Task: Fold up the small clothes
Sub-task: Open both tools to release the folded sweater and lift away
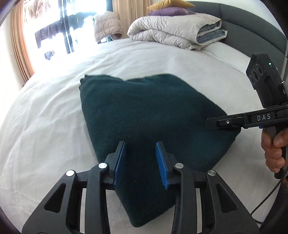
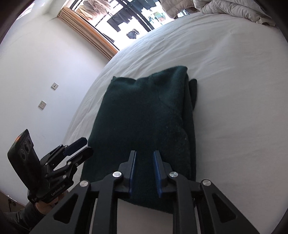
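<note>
Nearest in the left wrist view, the left gripper (image 1: 141,162) is seen with its blue-padded fingers (image 1: 120,162) held apart. A fold of the dark green garment (image 1: 149,115) lies in the gap between them, though the pads are not seen to press on it. In the right wrist view, the right gripper (image 2: 144,171) is likewise seen with its fingers apart by a narrower gap, poised over the near edge of the garment, with cloth visible between the pads but no grip to be made out.

The garment is laid on the white bed sheet (image 1: 45,126), folded into a thick, roughly rectangular bundle. In the right wrist view a second layer is seen protruding along the bundle's right edge.

From the left wrist view, the right gripper is seen at the right, reaching in over the right corner of the garment, its handle grasped by a hand (image 1: 273,149), with a cable trailing below. From the right wrist view, the left gripper is seen at the lower left, just beside the left edge of the bundle, held by a hand in a dark sleeve (image 2: 19,217).

Farther off, a folded duvet (image 1: 176,32) is piled at the head of the bed against a grey headboard (image 1: 252,19), with a purple cushion (image 1: 169,11) and a yellow cushion (image 1: 169,4) stacked on it. A window (image 1: 68,27) with tan curtains (image 1: 19,50) is seen beyond the bed, and two wall plates (image 2: 42,104) are set in the white wall.
</note>
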Available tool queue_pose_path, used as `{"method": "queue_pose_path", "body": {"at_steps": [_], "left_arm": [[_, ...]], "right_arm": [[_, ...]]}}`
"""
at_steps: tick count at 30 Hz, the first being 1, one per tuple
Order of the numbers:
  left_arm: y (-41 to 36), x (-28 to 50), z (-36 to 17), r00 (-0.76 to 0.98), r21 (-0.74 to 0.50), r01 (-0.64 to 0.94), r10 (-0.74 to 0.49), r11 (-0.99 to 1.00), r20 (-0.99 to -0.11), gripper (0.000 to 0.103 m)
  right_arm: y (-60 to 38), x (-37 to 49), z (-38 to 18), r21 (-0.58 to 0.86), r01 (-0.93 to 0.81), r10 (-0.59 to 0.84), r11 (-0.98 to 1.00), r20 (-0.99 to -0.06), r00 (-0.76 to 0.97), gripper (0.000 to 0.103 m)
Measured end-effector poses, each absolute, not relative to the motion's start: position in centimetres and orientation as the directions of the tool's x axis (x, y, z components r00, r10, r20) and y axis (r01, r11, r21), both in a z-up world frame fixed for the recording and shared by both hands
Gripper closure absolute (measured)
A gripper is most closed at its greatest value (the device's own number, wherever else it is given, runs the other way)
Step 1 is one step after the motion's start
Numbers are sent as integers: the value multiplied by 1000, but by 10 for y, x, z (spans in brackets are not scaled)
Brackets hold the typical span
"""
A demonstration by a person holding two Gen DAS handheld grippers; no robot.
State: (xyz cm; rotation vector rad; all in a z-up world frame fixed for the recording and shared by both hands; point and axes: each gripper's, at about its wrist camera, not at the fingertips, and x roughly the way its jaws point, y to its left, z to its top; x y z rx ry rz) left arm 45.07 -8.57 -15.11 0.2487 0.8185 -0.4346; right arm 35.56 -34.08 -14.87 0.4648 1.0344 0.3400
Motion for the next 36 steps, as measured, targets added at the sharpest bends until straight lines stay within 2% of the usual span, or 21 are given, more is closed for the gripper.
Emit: {"method": "queue_pose_path", "body": {"at_steps": [3,9,13,14,17,19,22,26,31,34,35,36], "left_arm": [[-95,432,-175,597,126,493,-230,861,-769,70],[-87,409,-186,600,162,535,-237,829,-764,70],[-88,393,-185,600,163,540,-242,826,-763,70],[-87,393,-186,599,158,537,-243,829,-763,70],[-97,400,-187,599,156,534,-241,831,-764,70],[-96,403,-186,595,150,534,-244,832,-766,70],[-98,404,-184,590,141,533,-246,834,-769,70],[-98,403,-183,589,135,533,-251,835,-768,70],[-97,402,-179,585,117,528,-260,841,-768,70],[-96,400,-166,581,102,517,-261,850,-771,70],[-94,399,-157,595,101,510,-265,854,-759,70],[-92,399,-148,615,103,503,-271,858,-740,70]], "right_arm": [[-342,347,-156,480,-57,447,875,-757,477,101],[-348,317,-163,467,-76,441,881,-753,488,103],[-350,298,-148,432,-60,400,900,-762,510,103],[-350,295,-141,459,-63,419,886,-737,531,100],[-332,301,-129,538,-122,512,834,-675,531,99],[-314,314,-132,535,-154,534,831,-686,495,98],[-294,326,-152,492,-162,512,855,-752,415,89],[-311,315,-160,542,-127,539,831,-727,425,91],[-329,295,-139,519,-122,515,846,-737,438,90],[-344,303,-120,570,-108,539,814,-674,504,80],[-348,311,-116,582,-105,544,806,-660,518,73],[-350,320,-114,593,-107,552,798,-649,523,72]]}}
